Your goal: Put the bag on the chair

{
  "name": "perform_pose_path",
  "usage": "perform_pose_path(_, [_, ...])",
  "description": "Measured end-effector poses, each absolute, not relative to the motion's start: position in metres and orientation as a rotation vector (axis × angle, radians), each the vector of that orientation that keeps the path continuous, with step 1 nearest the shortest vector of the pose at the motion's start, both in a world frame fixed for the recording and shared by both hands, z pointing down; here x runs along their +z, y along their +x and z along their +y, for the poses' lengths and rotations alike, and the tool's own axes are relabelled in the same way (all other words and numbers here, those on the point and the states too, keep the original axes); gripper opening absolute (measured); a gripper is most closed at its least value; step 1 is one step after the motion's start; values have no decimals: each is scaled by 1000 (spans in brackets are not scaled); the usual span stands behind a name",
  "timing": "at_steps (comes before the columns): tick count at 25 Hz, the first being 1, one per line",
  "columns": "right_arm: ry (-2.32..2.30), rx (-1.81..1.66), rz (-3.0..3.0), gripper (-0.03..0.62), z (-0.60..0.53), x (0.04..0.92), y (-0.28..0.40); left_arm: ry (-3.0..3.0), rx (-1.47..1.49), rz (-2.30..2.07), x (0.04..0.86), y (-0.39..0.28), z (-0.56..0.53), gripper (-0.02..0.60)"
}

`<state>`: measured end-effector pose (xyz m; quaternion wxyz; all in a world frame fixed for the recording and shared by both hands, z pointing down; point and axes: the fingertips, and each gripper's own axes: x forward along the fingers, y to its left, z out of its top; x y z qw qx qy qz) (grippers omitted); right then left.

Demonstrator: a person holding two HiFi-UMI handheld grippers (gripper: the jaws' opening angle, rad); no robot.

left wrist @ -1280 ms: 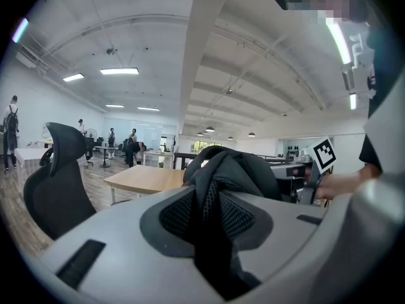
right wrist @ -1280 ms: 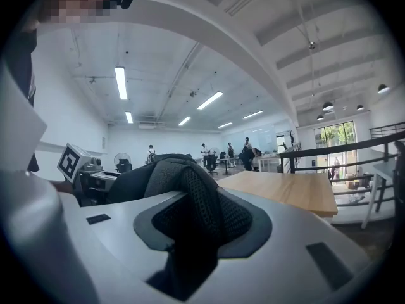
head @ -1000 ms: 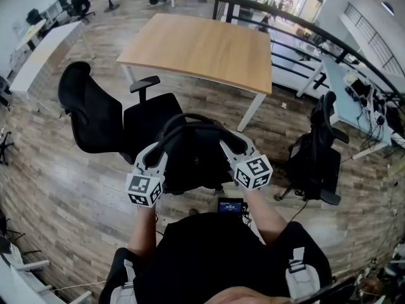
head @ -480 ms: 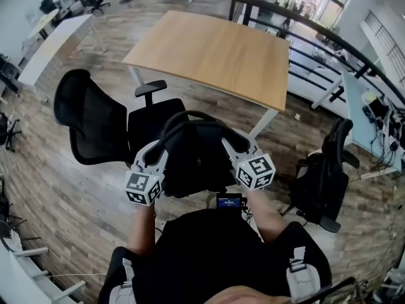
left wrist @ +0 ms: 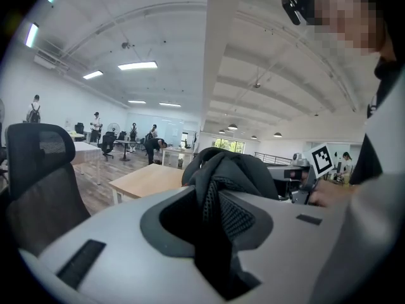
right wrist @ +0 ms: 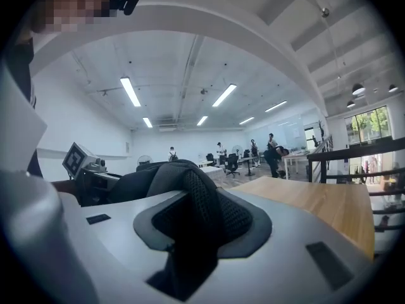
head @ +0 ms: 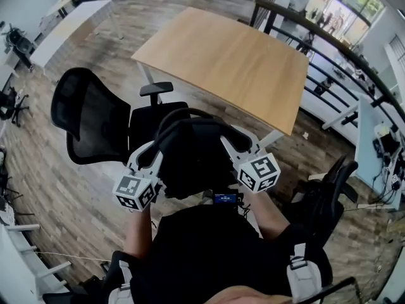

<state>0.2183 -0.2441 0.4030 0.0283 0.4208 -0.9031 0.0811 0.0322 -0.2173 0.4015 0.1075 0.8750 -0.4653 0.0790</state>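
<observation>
Carrying the bag (head: pixel 193 154) forward, I keep my left gripper (head: pixel 154 152) and right gripper (head: pixel 230 143) each clamped on its mesh straps; the chair (head: pixel 95 116) at ten o'clock has drawn closer, its seat now just beyond the bag, so I judge lowering comes soon.

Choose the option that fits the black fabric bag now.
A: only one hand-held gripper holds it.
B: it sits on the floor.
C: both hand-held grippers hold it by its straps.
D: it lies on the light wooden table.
C: the left hand-held gripper and the right hand-held gripper each clamp a mesh strap of the black fabric bag, held up beside the black mesh office chair.
</observation>
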Motion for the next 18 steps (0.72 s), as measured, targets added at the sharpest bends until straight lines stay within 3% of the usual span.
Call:
perform_pose_path(12, [1228, 66, -2912, 133, -325, 341, 229, 2658, 145, -1493, 342, 43, -293, 101])
perform_pose_path(18, [1170, 76, -2931, 133, -375, 335, 194, 2635, 140, -1543, 337, 9, -332, 100])
